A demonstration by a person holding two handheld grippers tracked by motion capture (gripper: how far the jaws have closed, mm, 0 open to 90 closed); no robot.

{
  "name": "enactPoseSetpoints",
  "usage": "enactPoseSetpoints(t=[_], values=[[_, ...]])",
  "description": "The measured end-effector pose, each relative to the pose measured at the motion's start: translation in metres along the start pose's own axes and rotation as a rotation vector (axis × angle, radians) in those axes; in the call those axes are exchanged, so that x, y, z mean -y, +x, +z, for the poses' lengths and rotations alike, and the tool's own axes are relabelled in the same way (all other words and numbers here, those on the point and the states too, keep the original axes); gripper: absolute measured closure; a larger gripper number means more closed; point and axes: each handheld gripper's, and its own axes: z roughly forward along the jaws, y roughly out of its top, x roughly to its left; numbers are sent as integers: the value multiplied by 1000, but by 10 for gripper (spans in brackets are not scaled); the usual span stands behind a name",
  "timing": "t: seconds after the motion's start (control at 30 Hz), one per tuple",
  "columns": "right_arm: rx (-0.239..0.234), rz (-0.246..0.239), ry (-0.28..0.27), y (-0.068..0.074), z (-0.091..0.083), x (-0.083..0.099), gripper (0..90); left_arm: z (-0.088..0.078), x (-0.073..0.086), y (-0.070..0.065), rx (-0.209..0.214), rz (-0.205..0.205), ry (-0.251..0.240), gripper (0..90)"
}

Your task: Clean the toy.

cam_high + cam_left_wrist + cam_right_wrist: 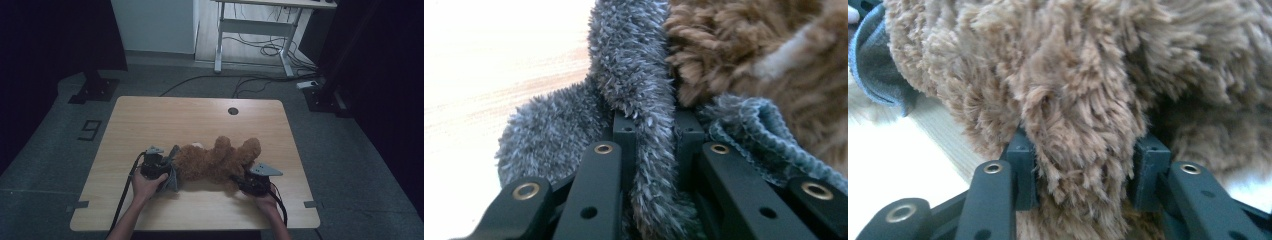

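A brown plush teddy bear (220, 159) lies on the wooden table (150, 120), limbs pointing away from me. A fuzzy grey garment (173, 172) covers its left end. My left gripper (162, 172) is shut on a fold of that grey garment (644, 100), which is pinched between the jaws beside the bear's brown fur (749, 55). My right gripper (245, 184) is shut on a thick tuft of the bear's fur (1078, 110), likely a limb, at the bear's near right side. The grey garment's edge (873, 65) lies at the top left in the right gripper view.
The table has a round cable hole (233, 111) near its far edge. On the floor beyond stand a white desk frame (250, 35), loose cables (260, 50) and a black stand base (95, 90).
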Motion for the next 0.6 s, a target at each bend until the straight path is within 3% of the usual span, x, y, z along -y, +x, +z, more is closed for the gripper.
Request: enactPoseSetpoints(t=[0.1, 0.2, 0.3, 0.47, 0.6], values=[[14, -35, -4, 1, 2, -7, 586, 1, -11, 2, -2, 3, -15, 782], [46, -62, -10, -4, 13, -19, 593, 8, -24, 6, -31, 12, -22, 783], [89, -68, -25, -18, 32, -30, 594, 20, -43, 23, -26, -38, -45, 783], [73, -52, -26, -29, 41, -32, 592, 15, -48, 33, -14, -37, -38, 775], [53, -79, -5, -28, 36, -28, 587, -1, -53, 31, 3, -36, -83, 768]])
